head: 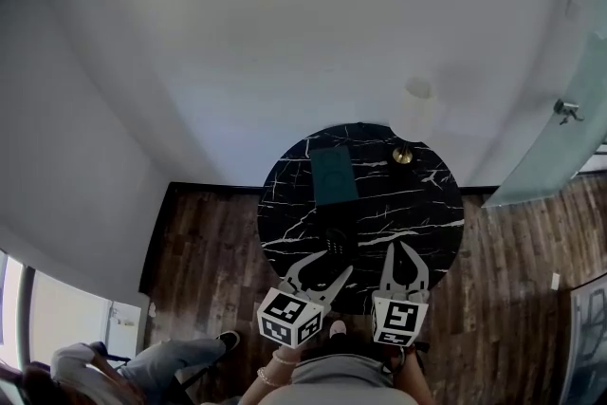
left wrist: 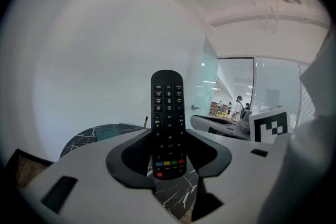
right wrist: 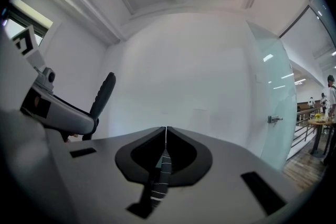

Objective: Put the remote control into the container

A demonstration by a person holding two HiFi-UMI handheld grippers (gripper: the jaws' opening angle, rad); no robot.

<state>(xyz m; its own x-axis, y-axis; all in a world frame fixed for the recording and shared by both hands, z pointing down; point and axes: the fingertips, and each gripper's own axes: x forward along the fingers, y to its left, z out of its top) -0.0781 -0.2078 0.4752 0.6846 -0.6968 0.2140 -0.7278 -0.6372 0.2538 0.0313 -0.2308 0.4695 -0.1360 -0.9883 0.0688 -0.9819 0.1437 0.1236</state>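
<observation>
The left claw is grasping the lifted remote, the right claw is sitting clenched and empty, and the green container mid-frame on the worktop is awaiting it.

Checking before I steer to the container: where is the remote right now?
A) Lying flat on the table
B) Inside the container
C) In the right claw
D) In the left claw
D: the remote stands upright, clamped in the left claw, while the right claw is closed on nothing.
</observation>
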